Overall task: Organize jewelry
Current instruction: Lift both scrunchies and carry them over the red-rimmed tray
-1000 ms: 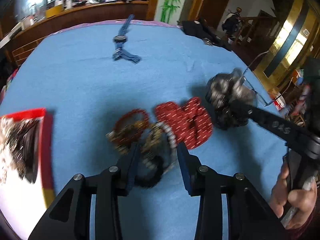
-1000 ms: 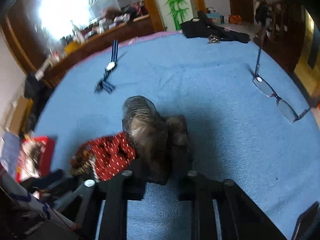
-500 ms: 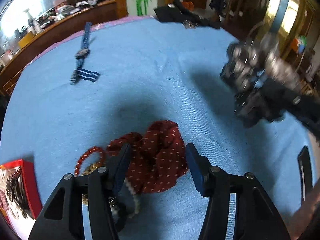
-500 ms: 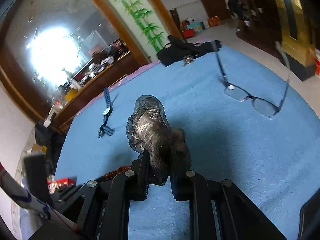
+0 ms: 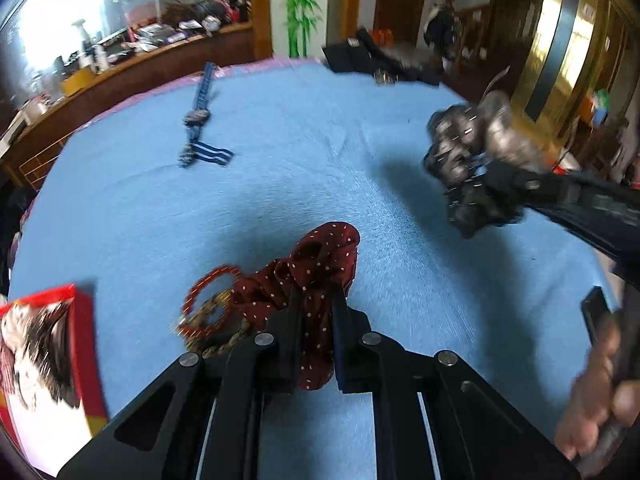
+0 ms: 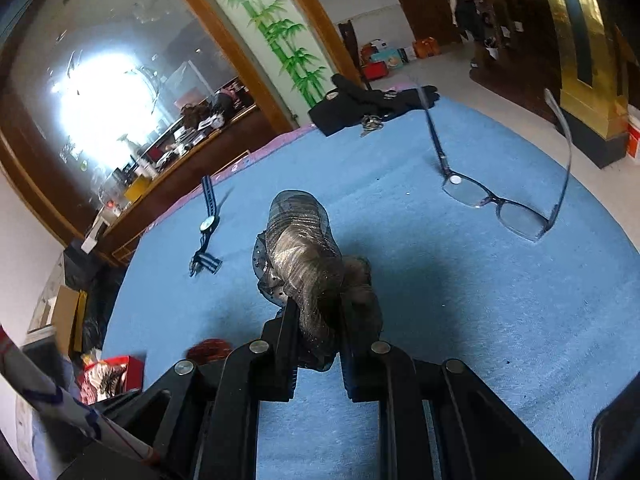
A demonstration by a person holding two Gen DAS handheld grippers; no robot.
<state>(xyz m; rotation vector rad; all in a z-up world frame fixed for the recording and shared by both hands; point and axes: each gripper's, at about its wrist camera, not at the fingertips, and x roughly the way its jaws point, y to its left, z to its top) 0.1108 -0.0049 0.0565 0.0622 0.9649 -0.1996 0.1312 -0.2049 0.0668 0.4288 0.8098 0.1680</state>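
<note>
Left tongs (image 5: 314, 316) pinch the red dotted scrunchie (image 5: 316, 268), bracelets (image 5: 208, 312) just left; right tongs (image 6: 316, 320) clamp the grey scrunchie (image 6: 304, 252), glasses (image 6: 500, 204) beyond right.

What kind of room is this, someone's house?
Probably a lived-in home, perhaps a living area. A round table under a blue cloth holds eyeglasses and a wristwatch; behind are a cluttered wooden counter and a bamboo-painted panel.

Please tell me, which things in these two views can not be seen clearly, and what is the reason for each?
- Left wrist view: the bracelets are blurred and partly behind the red dotted scrunchie and the left gripper; their number is unclear.
- Left wrist view: the red box is cut by the frame edge; its contents are blurred.
- Right wrist view: the grey scrunchie in the right gripper hides the cloth behind it.
</note>
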